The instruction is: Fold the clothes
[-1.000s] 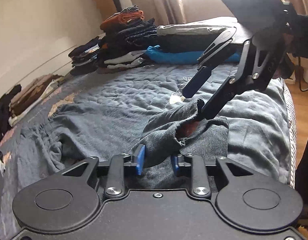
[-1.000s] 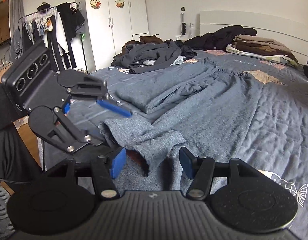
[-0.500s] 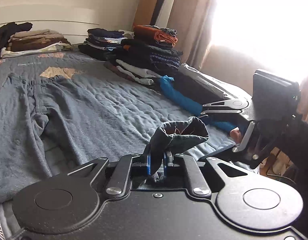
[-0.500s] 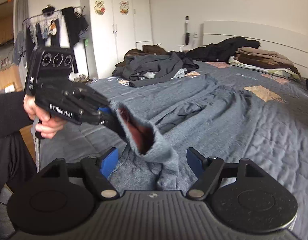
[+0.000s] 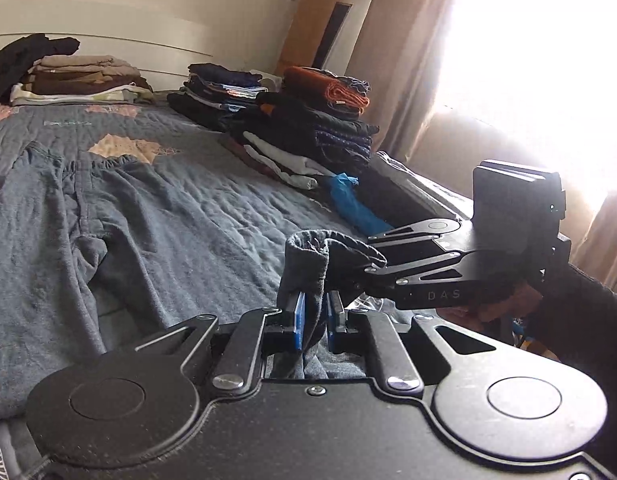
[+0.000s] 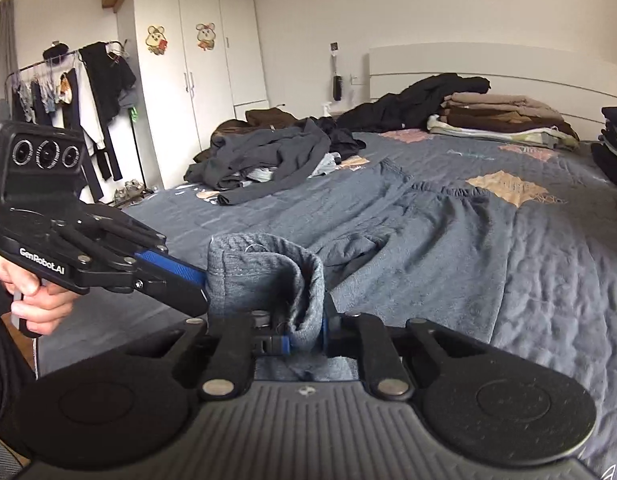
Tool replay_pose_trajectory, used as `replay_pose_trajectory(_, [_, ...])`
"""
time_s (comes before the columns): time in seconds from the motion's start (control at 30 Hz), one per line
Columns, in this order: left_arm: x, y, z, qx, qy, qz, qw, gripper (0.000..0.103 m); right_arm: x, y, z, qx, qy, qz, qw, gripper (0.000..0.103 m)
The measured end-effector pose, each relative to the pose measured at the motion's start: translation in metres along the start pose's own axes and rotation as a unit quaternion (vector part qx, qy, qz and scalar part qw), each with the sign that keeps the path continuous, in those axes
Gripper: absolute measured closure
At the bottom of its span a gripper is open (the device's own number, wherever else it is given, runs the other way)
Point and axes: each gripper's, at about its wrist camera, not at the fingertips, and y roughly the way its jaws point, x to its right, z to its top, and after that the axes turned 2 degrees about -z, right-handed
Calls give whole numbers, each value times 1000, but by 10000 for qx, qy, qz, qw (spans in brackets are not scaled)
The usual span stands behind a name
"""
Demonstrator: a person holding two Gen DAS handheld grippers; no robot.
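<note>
Grey trousers spread flat on bed; one leg cuff lifted off quilt near foot end. Left gripper clamped tight on cuff. Right gripper closing onto same cuff, fabric betw. pads. Risks: thin bite on hem, poss. slip under pull; uneven tension, leg twisting, crooked fold.

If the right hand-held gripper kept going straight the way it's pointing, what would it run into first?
Likely the grey sweatpants spread on the bed, past the cuff that the closing right hand-held gripper pinches; depth is hard to judge.
</note>
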Motion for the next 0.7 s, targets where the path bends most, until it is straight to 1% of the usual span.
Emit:
replay_pose_trajectory(0.07, [0,3,0,20,52,284,9996,89,-1,3,2,-69,55,14,10000,94])
replay_pose_trajectory(0.1, [0,5,-1,2,134,377,9992,81,-2,4,2,-90,76,17,9999,94])
replay_pose_trajectory(0.13, [0,6,-2,-16,226,465,9987,63,-2,5,3,-112,98,21,9999,94])
replay_pose_trajectory(0.17, [0,7,-2,-34,318,553,9980,53,-2,5,4,-131,114,26,9998,94])
replay_pose_trajectory(0.2, [0,8,-4,-8,385,562,9977,40,-3,5,5,-132,81,46,9999,94])
replay_pose_trajectory(0.23, [0,8,-5,27,447,552,9975,40,-3,4,7,-134,48,66,9999,94])
replay_pose_trajectory(0.27, [-1,9,-6,44,403,483,9980,40,-4,3,8,-135,16,88,9999,94])
replay_pose_trajectory(0.3, [-3,9,-7,57,337,401,9986,48,-6,2,9,-131,-16,124,9998,94])
replay_pose_trajectory(0.33, [-5,10,-7,65,252,321,9991,72,-7,1,9,-126,-48,161,9998,94])
replay_pose_trajectory(0.37, [-8,11,-7,21,145,198,9997,84,-9,0,10,-125,-85,198,9997,94])
replay_pose_trajectory(0.4, [-9,12,-6,-16,80,156,9998,94,-12,-1,11,-155,-165,233,9995,94])
replay_pose_trajectory(0.47, [-10,9,-3,1,133,70,9999,95,-16,-1,12,-193,-272,144,9993,94])
replay_pose_trajectory(0.57, [-12,3,4,77,36,-79,9999,95,-16,-6,17,-132,-260,43,9996,94])
replay_pose_trajectory(0.63, [-13,-2,8,109,14,-137,9998,95,-17,-11,20,-26,-274,-44,9996,90])
replay_pose_trajectory(0.7, [-13,-4,11,123,56,-131,9998,95,-17,-14,22,-1,-291,-56,9996,83])
